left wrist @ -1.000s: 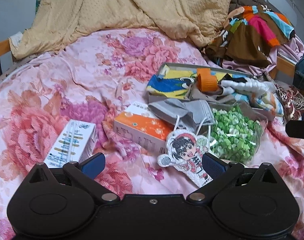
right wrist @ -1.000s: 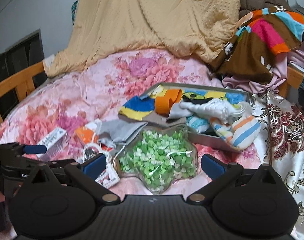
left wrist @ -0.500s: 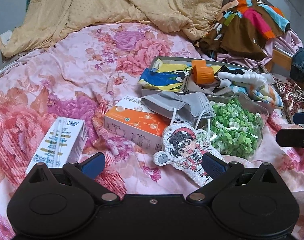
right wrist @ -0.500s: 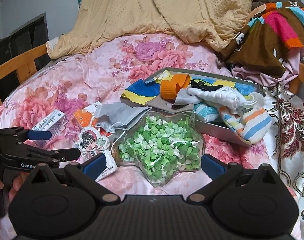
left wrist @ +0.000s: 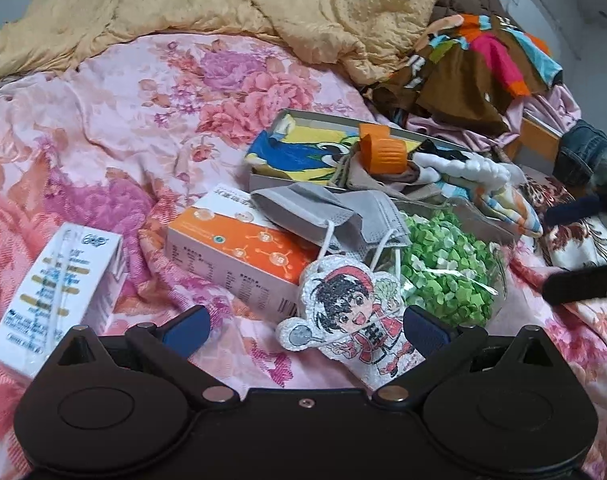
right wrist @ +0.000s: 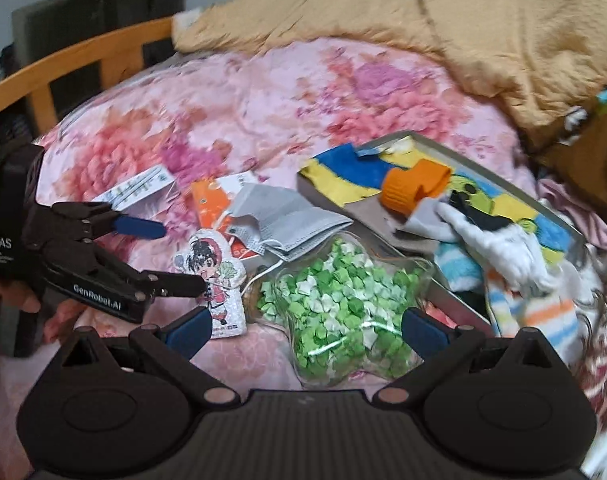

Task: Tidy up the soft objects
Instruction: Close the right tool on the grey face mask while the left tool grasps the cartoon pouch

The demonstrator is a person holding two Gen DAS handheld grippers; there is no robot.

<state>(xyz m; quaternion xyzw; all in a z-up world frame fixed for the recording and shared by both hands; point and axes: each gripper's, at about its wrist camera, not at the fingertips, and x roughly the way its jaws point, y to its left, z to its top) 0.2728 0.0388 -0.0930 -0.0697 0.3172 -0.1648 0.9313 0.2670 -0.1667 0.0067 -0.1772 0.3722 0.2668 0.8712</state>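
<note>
A grey face mask (left wrist: 331, 212) lies over an orange box (left wrist: 239, 256) and beside a star-shaped clear jar of green paper stars (left wrist: 447, 268). A cartoon-figure pad (left wrist: 351, 312) lies in front of them. A flat tray (left wrist: 303, 118) holds a blue and yellow cloth, an orange sock (left wrist: 383, 152), a white glove (right wrist: 503, 244) and a striped sock (right wrist: 535, 312). My left gripper (left wrist: 307, 330) is open just before the cartoon pad. It shows in the right wrist view (right wrist: 183, 254) too. My right gripper (right wrist: 307, 328) is open, low over the jar (right wrist: 343, 304).
A white carton (left wrist: 59, 296) lies at the left on the pink floral bedspread (left wrist: 143, 100). A tan quilt (left wrist: 263, 8) is heaped at the back and mixed clothes (left wrist: 475, 64) at the back right. A wooden bed rail (right wrist: 75, 68) runs along the left.
Both grippers have moved forward and lower toward the mask, pad and jar. The right wrist view has swung left. Both stay open and nothing has been picked up.
</note>
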